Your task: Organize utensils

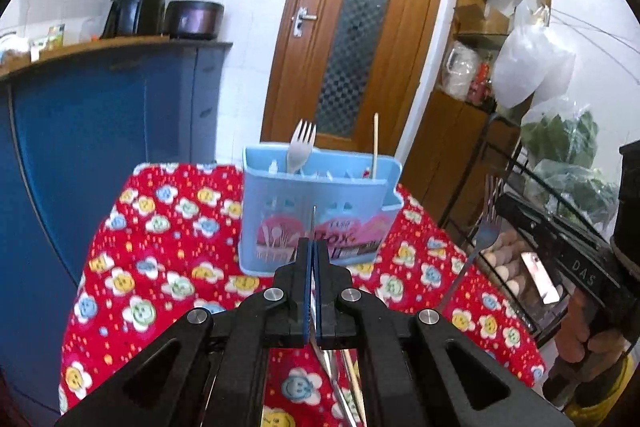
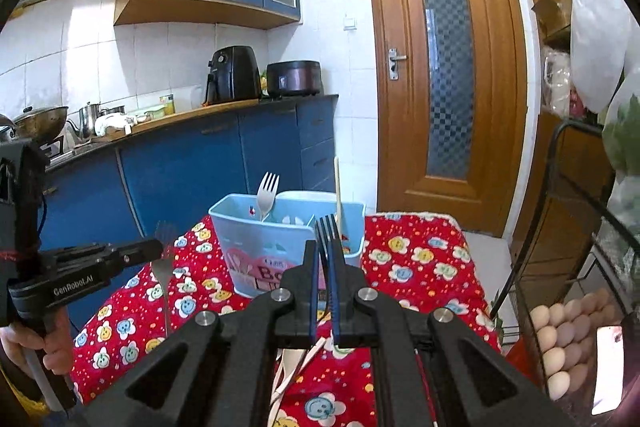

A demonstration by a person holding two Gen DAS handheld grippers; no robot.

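In front of the blue holder [image 1: 320,211], on the red cloth [image 1: 160,227], both grippers stood clamped on forks. The left gripper [image 1: 313,247] held its fork [image 1: 314,223] edge-on, the right gripper [image 2: 326,259] held another fork [image 2: 327,227], prongs up. The holder lay straight ahead, about equally near to both.

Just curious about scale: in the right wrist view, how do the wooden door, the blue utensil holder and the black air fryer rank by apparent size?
Largest to smallest:
1. wooden door
2. blue utensil holder, though it sits nearer the camera
3. black air fryer
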